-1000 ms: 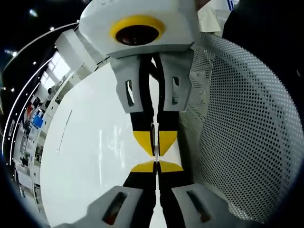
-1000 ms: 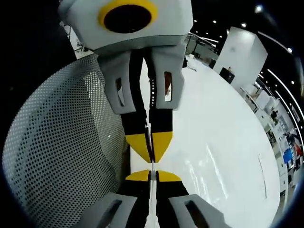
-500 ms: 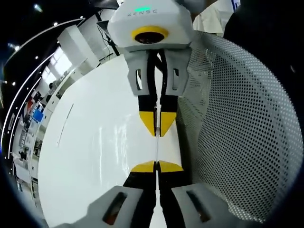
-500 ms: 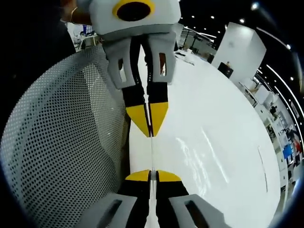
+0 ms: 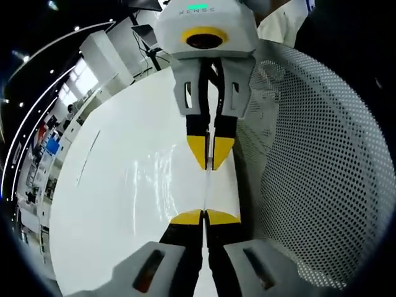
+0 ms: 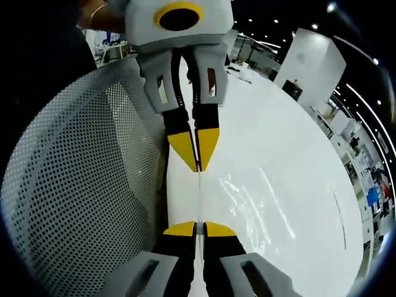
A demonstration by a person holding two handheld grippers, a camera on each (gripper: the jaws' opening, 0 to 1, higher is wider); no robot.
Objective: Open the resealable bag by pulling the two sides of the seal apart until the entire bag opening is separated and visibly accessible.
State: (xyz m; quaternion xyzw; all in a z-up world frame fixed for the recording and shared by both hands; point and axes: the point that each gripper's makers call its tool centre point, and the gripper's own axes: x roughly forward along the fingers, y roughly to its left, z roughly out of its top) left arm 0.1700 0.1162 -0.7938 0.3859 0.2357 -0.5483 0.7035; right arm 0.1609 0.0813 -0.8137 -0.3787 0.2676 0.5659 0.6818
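Note:
The resealable bag is clear and shows edge-on as a thin pale strip stretched between the two grippers' yellow tips. In the left gripper view my left gripper rises from the bottom, shut on the near end of that strip. The right gripper comes down from the top, shut on the far end. The right gripper view mirrors this: my right gripper pinches the strip of the bag and the left gripper faces it. The rest of the bag is too clear to make out.
A white perforated mesh basket curves close beside both grippers, also seen as the mesh basket. A glossy white table lies below. A person's hand shows at the top left. Shelves and lights stand far off.
The two grippers have drawn apart along the strip. The gap between their yellow tips has widened from nearly touching to a clear stretch of bag edge.

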